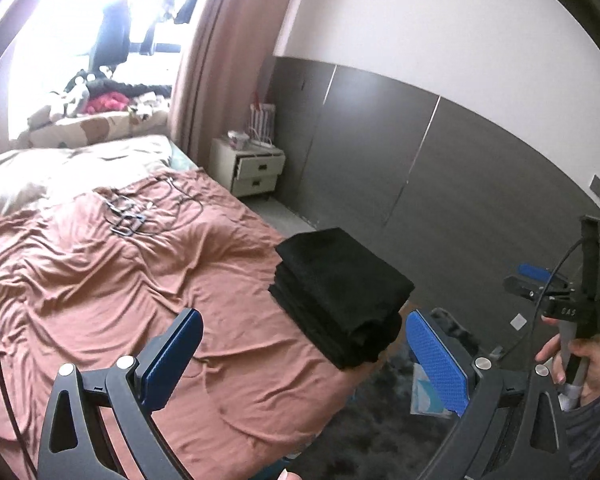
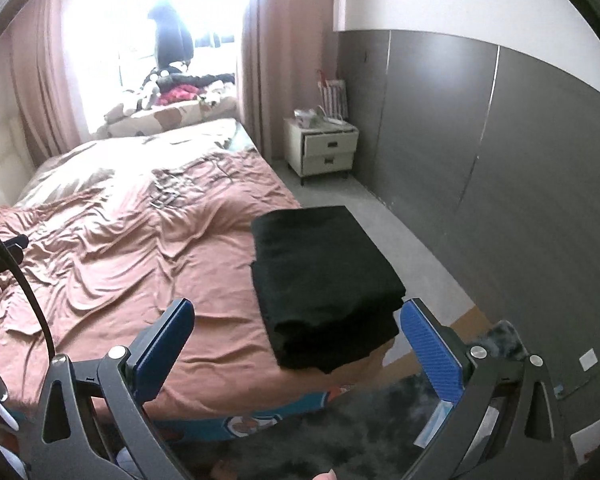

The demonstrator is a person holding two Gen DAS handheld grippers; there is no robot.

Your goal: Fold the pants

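Your left tongs are spread wide, nothing between them. Your right tongs gape wide too, empty. The pants sit folded in a black stack on the bed, just ahead of both tongs, by the bed's corner.

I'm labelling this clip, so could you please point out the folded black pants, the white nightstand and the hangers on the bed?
folded black pants (image 2: pixel 324 268): right wrist view, middle of the top layer.
white nightstand (image 2: pixel 326 148): right wrist view, its drawer fronts.
hangers (image 1: pixel 126 216): left wrist view, middle of the cluster.
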